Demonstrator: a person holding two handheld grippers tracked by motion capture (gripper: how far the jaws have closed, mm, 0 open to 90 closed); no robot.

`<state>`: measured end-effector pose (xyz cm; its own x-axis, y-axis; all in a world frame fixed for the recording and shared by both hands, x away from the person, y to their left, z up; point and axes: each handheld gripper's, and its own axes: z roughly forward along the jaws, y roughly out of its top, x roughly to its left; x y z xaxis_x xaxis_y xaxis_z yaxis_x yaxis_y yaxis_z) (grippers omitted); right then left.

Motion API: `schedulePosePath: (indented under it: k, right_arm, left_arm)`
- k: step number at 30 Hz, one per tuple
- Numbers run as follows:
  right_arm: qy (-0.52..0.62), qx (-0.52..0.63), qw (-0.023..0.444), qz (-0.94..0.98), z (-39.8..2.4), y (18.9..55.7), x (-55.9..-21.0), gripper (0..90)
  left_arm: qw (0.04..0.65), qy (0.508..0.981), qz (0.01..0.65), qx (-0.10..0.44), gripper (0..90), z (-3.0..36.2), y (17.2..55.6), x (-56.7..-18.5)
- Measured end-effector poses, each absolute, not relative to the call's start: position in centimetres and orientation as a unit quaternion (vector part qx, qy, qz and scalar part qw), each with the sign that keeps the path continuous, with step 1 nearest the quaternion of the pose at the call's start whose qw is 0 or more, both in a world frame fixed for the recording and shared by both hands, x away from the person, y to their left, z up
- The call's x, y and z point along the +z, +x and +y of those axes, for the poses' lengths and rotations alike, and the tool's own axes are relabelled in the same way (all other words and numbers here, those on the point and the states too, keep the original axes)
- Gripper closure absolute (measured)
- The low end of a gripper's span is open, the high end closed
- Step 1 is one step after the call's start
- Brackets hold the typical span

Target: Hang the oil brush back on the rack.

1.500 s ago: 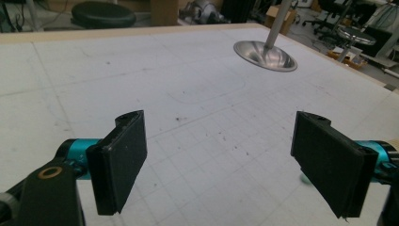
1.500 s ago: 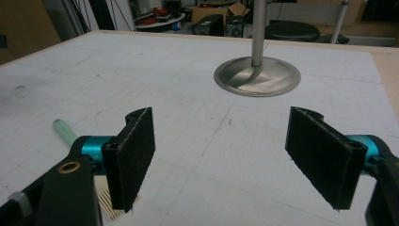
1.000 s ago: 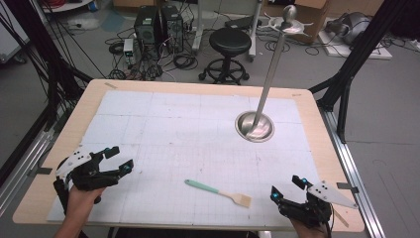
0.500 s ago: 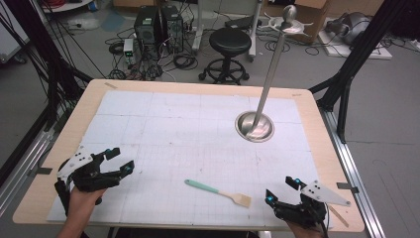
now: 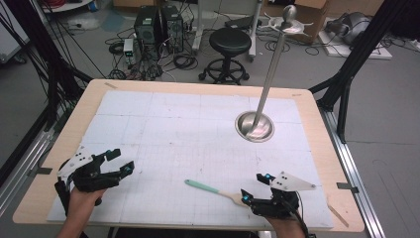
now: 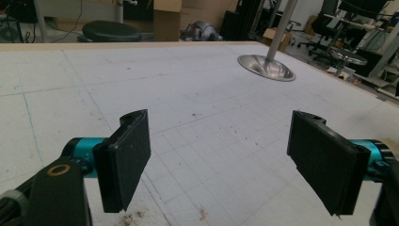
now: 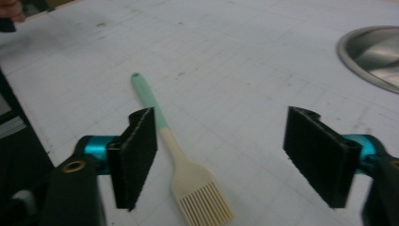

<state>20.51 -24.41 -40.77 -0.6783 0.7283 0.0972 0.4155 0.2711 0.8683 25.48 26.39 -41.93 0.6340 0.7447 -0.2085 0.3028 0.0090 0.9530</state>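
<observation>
At the near edge of the table [image 5: 317, 124], the right gripper [image 7: 221, 160], its jaws just narrowing yet spread with nothing pinched, straddles the flat-lying brush [image 7: 186, 176] off-centre, so closing may nudge it aside.

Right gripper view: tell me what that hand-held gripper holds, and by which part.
Nothing is held. The right hand-held gripper is open; the brush lies on the table between its jaws, untouched, though they have just been closing.

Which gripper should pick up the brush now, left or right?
Right. The right gripper is at the brush, jaws open around its head. The left gripper hovers well away over bare mat.
</observation>
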Motion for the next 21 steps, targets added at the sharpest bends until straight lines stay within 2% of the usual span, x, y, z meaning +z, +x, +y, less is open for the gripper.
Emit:
schedulePosePath:
  k: [4, 7, 8, 9, 16, 21]
  right_arm:
    - [0.331, 0.464, 0.148, 0.808, -22.9, 20.8, -41.1, 41.5]
    - [0.302, 0.433, 0.120, 0.841, -21.4, 21.4, -41.8, 51.3]
    - [0.302, 0.433, 0.120, 0.841, -21.4, 21.4, -41.8, 51.3]
    - [0.289, 0.421, 0.112, 0.853, -20.6, 21.8, -42.0, 55.3]
    - [0.268, 0.392, 0.099, 0.874, -18.7, 23.2, -42.7, 59.3]
    - [0.255, 0.377, 0.084, 0.886, -17.8, 24.1, -43.5, 65.6]
  left_arm:
    - [0.597, 0.677, 0.387, 0.186, 22.4, 26.4, 25.5, -41.9]
    - [0.595, 0.678, 0.389, 0.184, 22.4, 26.3, 25.6, -42.1]
    - [0.595, 0.678, 0.389, 0.184, 22.4, 26.3, 25.6, -42.1]
    - [0.596, 0.679, 0.390, 0.180, 22.5, 26.3, 25.5, -42.1]
    - [0.597, 0.679, 0.389, 0.178, 22.5, 26.3, 25.5, -42.1]
    - [0.596, 0.682, 0.387, 0.174, 22.8, 26.2, 25.5, -42.2]
